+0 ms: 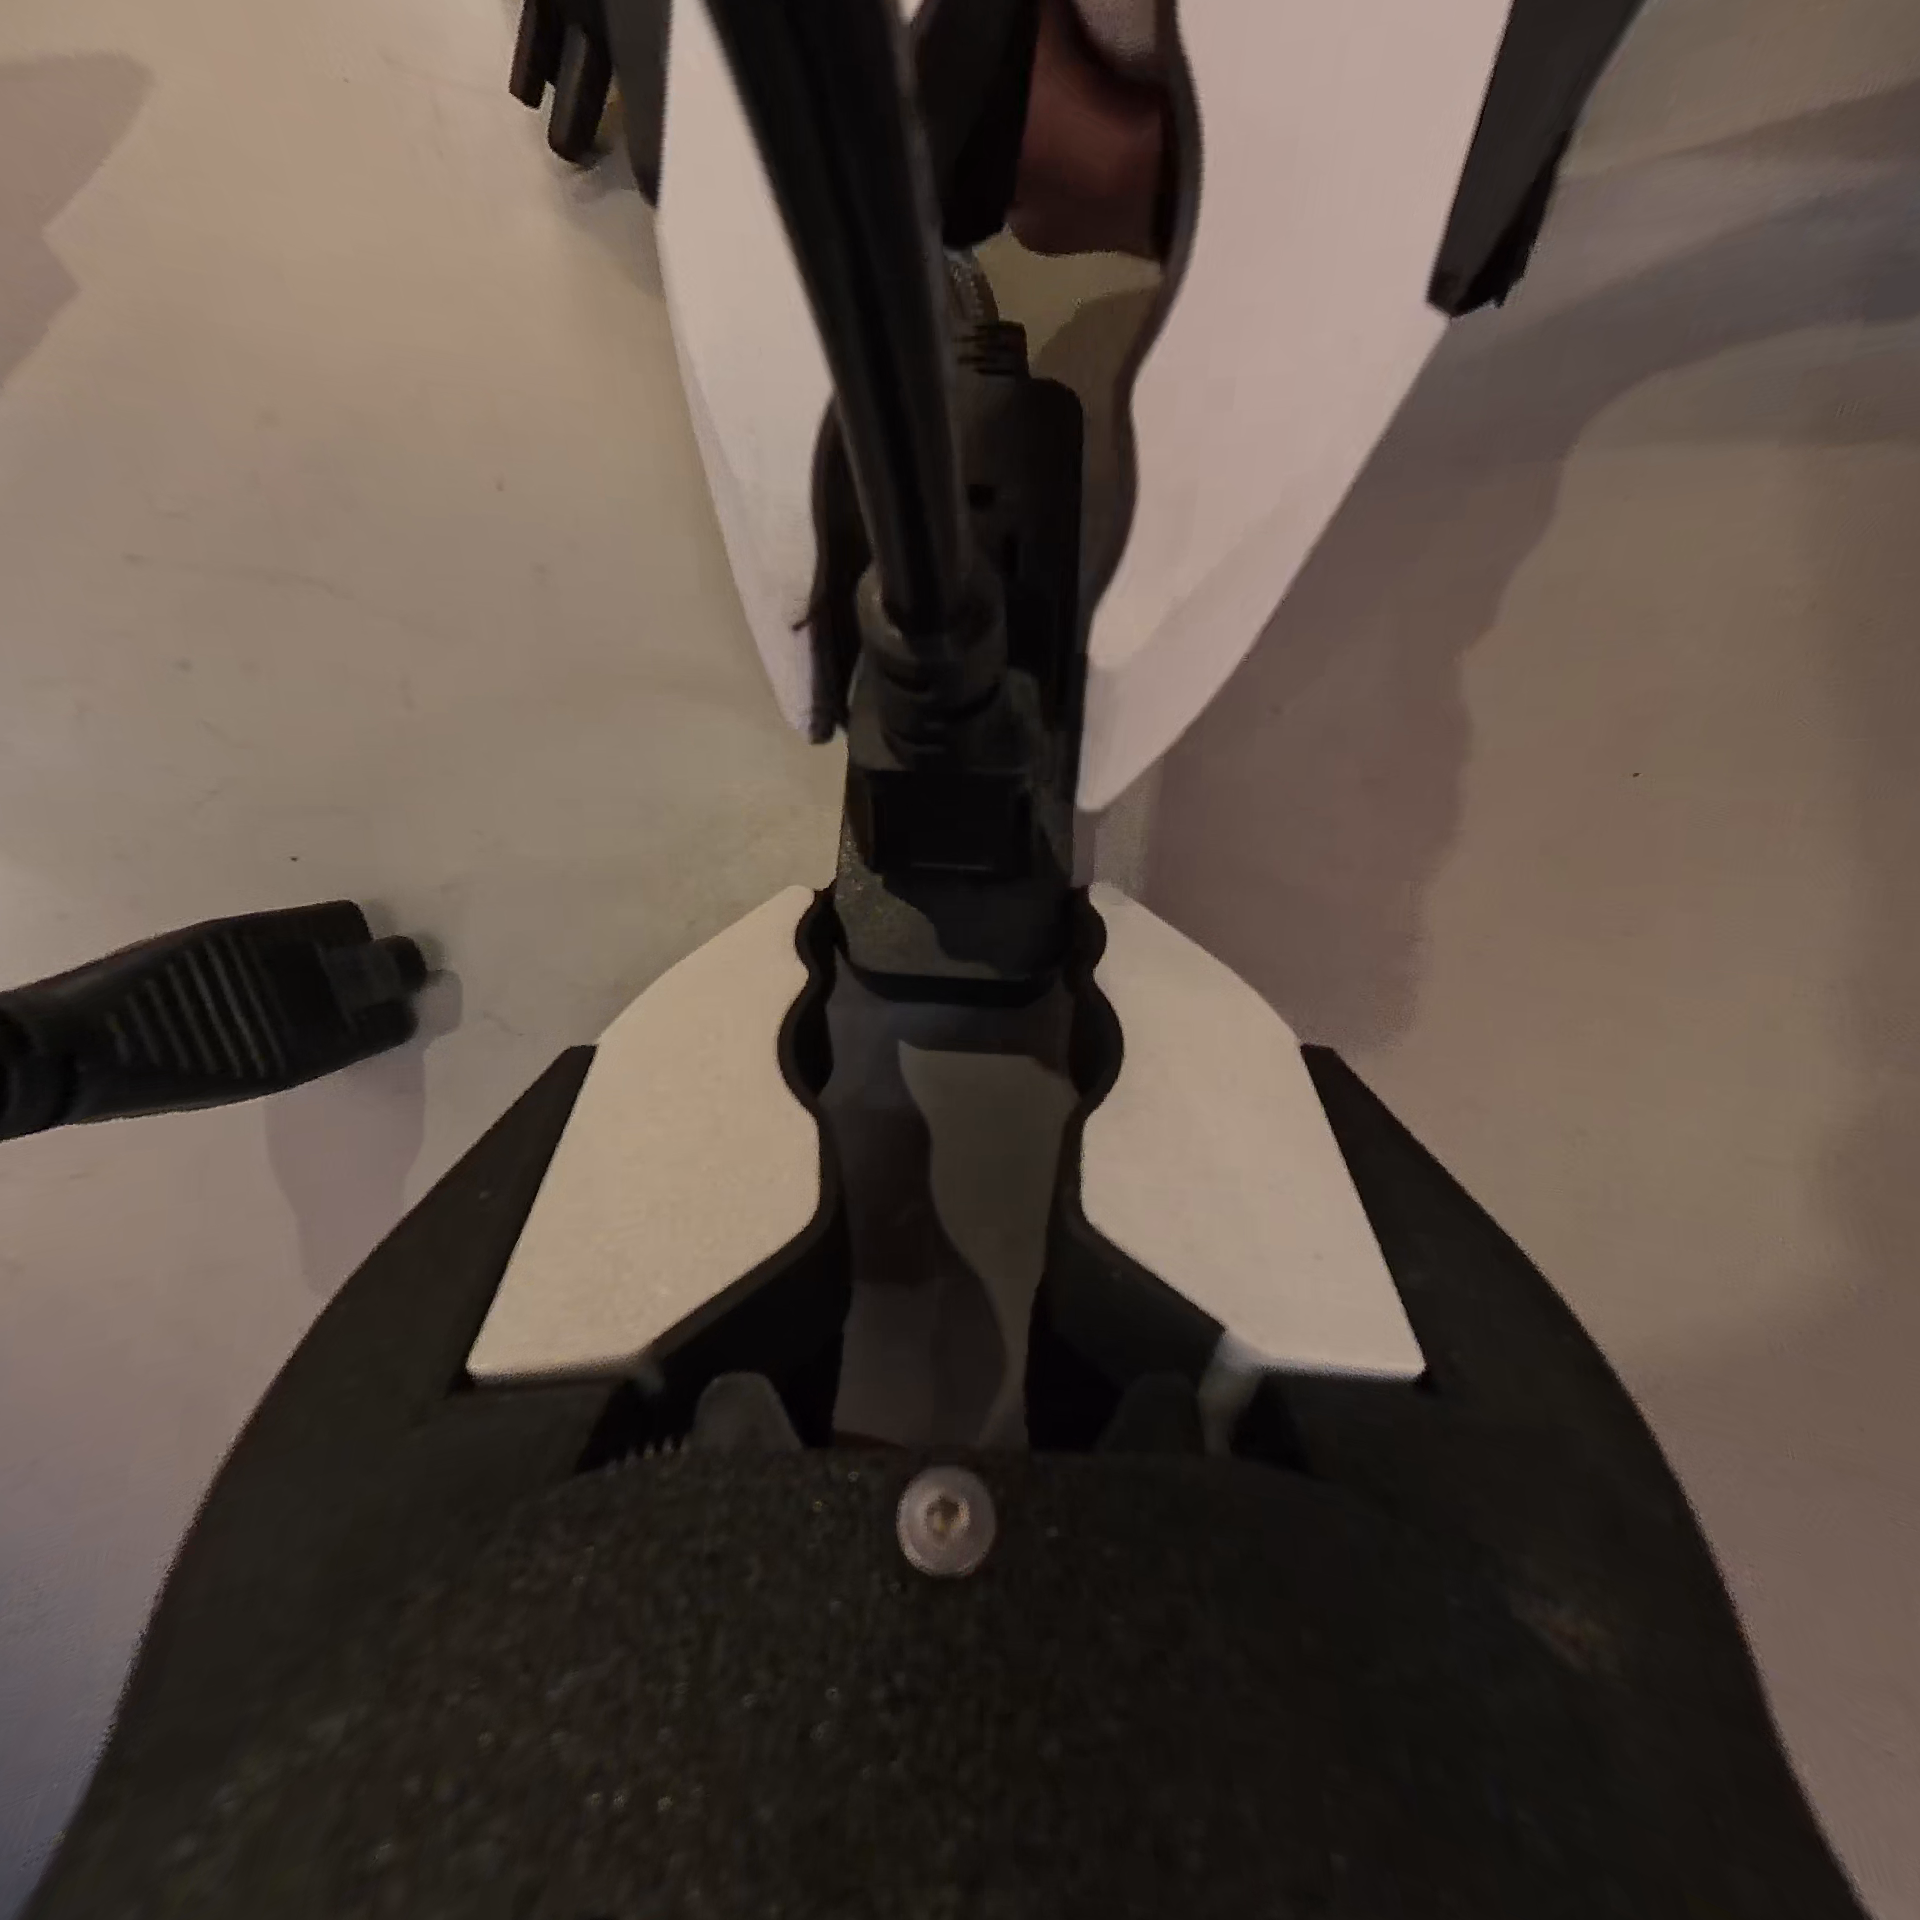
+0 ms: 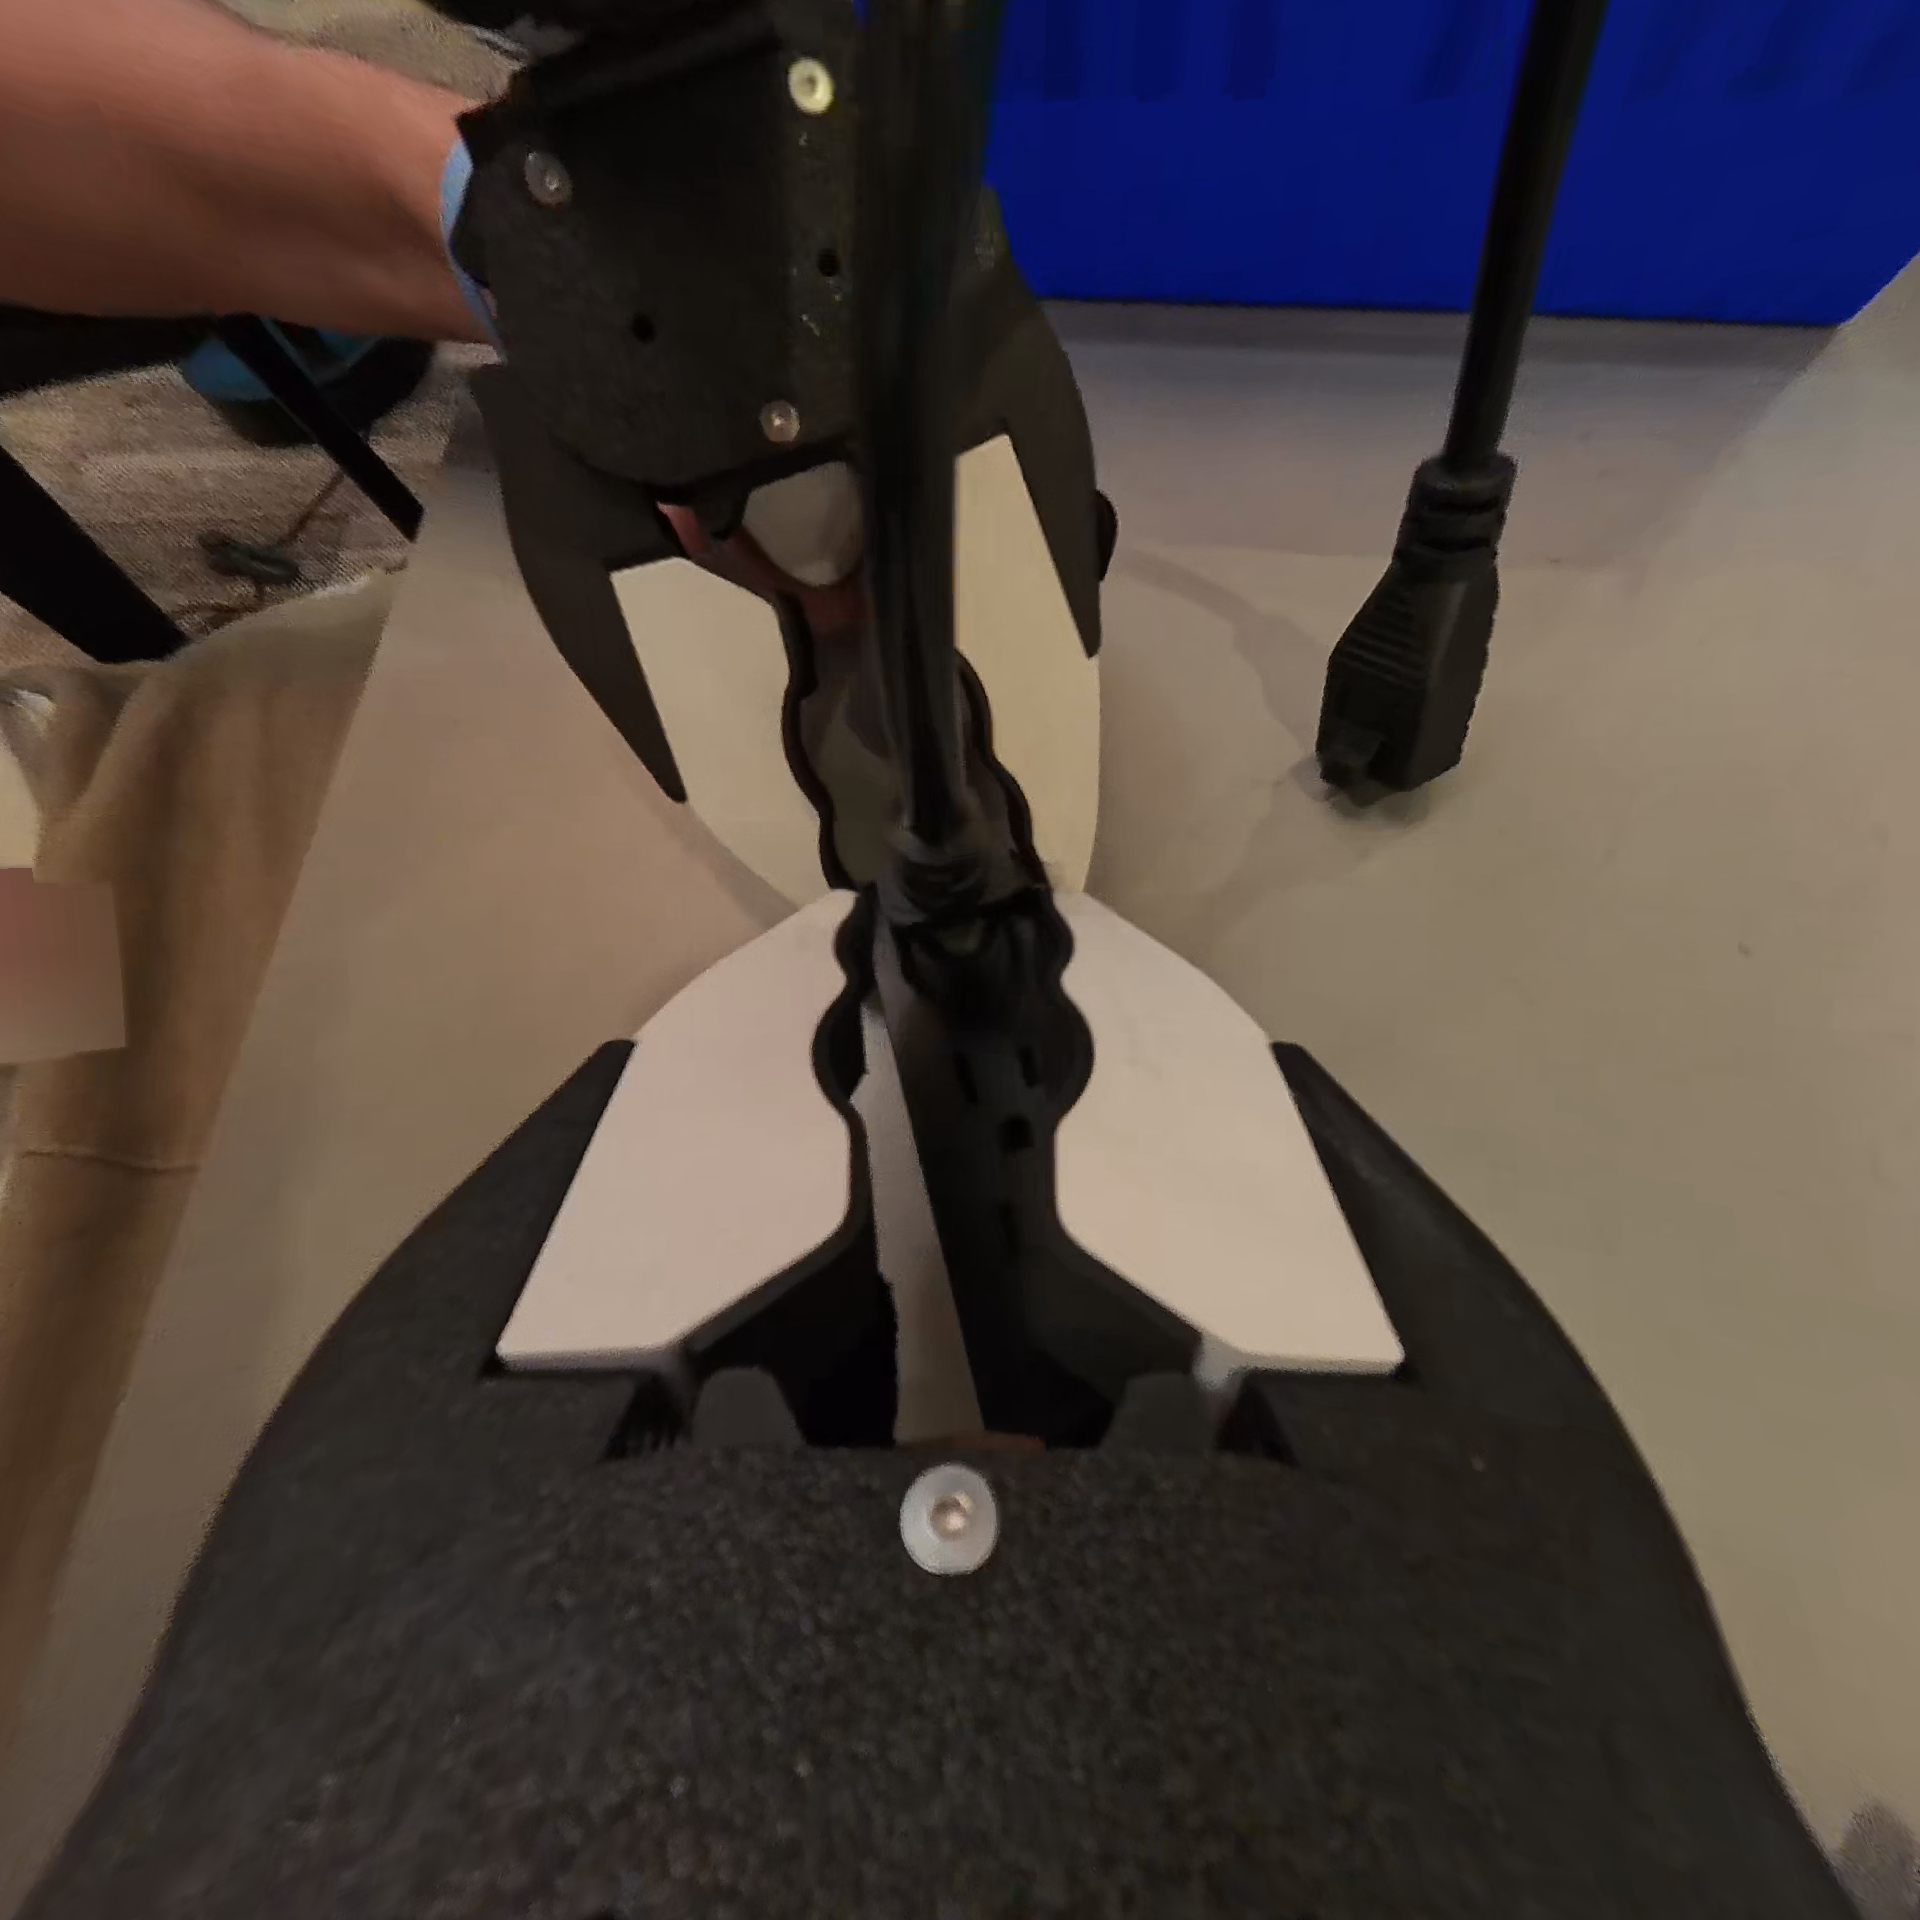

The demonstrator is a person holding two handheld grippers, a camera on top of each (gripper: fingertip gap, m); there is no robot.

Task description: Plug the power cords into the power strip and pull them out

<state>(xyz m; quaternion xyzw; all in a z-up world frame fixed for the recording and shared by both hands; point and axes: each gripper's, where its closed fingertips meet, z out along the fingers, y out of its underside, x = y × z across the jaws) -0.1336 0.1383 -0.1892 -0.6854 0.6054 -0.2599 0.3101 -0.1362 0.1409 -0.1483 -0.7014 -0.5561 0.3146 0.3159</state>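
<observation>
The left gripper (image 1: 951, 935) is closed narrow on a black plug (image 1: 940, 883), its white fingers pinching the plug body on both sides. A black cord (image 1: 831, 312) rises from the plug toward twelve o'clock. Straight ahead, the right gripper (image 1: 951, 665) meets it nose to nose, its white fingers flanking the same dark stack of plug and power strip (image 1: 1023, 499); how the two parts are seated cannot be told from the left wrist view. A loose plug (image 1: 239, 1003) lies flat on the pale worktop (image 1: 364, 520) at nine o'clock, and another dark plug end (image 1: 566, 88) sits near eleven o'clock.

In the right wrist view, the right gripper (image 2: 956, 930) is drawn in tight around the ribbed collar of the black cord (image 2: 914, 520), with a black strip of slots lying between its fingers. The left gripper (image 2: 894, 790) points back at it from twelve o'clock, held by a hand (image 2: 239, 187) at ten o'clock. A third plug (image 2: 1418, 644) hangs tip-down at two o'clock, its tip touching or just above the worktop (image 2: 1558, 1039). A blue bin (image 2: 1351, 156) stands behind.
</observation>
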